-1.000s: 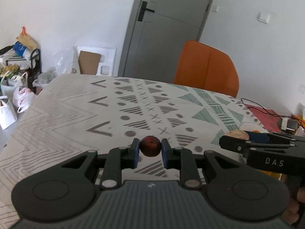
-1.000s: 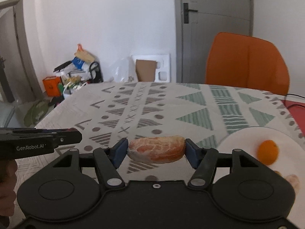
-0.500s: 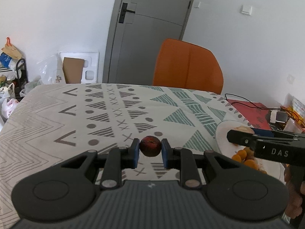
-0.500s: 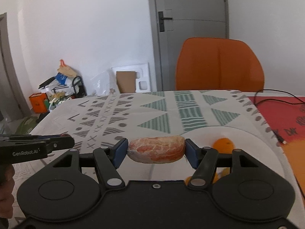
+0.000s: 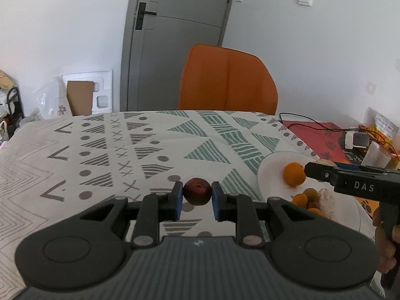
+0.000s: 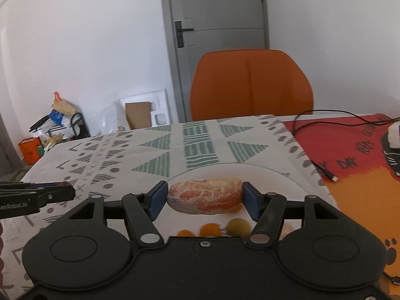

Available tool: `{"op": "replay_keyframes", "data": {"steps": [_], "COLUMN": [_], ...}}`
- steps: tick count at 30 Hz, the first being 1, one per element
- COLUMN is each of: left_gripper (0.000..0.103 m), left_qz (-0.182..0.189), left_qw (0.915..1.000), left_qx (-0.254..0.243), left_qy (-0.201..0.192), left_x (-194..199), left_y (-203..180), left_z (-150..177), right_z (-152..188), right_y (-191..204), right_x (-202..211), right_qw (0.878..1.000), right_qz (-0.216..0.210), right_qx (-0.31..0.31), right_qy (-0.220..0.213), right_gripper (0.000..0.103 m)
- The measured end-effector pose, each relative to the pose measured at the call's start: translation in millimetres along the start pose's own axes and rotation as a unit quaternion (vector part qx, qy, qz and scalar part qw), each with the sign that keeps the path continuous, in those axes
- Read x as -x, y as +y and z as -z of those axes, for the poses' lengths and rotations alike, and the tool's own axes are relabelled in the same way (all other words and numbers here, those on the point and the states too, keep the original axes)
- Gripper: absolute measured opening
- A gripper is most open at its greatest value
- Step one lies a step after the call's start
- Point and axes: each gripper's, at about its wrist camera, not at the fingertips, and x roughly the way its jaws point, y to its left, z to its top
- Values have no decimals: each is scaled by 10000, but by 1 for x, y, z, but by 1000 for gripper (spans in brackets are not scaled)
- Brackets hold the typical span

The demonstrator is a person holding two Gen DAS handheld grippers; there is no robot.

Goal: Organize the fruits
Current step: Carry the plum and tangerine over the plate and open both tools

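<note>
Mid-task, both hands loaded. Left gripper [image 5: 197, 197] clamping a small dark red fruit [image 5: 197, 191] between its blue pads, hanging above the patterned cloth on the counter [image 5: 105, 150], left of the white plate [image 5: 271, 165]. Right gripper [image 6: 205, 197] pinching a peeled citrus piece [image 6: 205, 196] end to end, hovering over the plate's near half in the right wrist view.

Done part, judging by the plate: already holding one whole orange [image 5: 294, 174], several small orange and yellowish fruits [image 5: 306, 196] and a pale peeled piece [image 5: 327, 200] by the rim, so some sorting looking finished.

Left part: setting down both carried pieces. Citrus piece looking nearest to release, sitting right over the plate. Red fruit needing more travel rightward before lowering. No other loose fruit showing on the cloth in either view, so probably the last two, though the counter's near edge staying hidden behind the gripper bodies. Crowded plate front: watching for rolling of the small round ones on drop.
</note>
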Motion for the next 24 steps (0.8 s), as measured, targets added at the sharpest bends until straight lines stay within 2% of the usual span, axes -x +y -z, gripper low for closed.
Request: {"op": "replay_keyframes", "data": {"steps": [10,15,24], "left_gripper": [22,22,22], "left_qz": [162,290,559], "left_qw": [9996,9990,9969], "left_qx": [-209,-329,-533], "left_qy": [69,106,154], "left_x": [-17,-24,-36], "left_y": [-23,-36,-59], "left_z": [-6,-10,-14], "right_z": [0,-1,14], "right_y": [-32,-41,-57], "right_x": [-8,-6,8], "right_qw": [9994,9988,9978], "right_qz": [250,353,385], "right_qx": [-209,-272,-522], "right_qy": [-85,-210,-129], "right_gripper": [62,76,76]}}
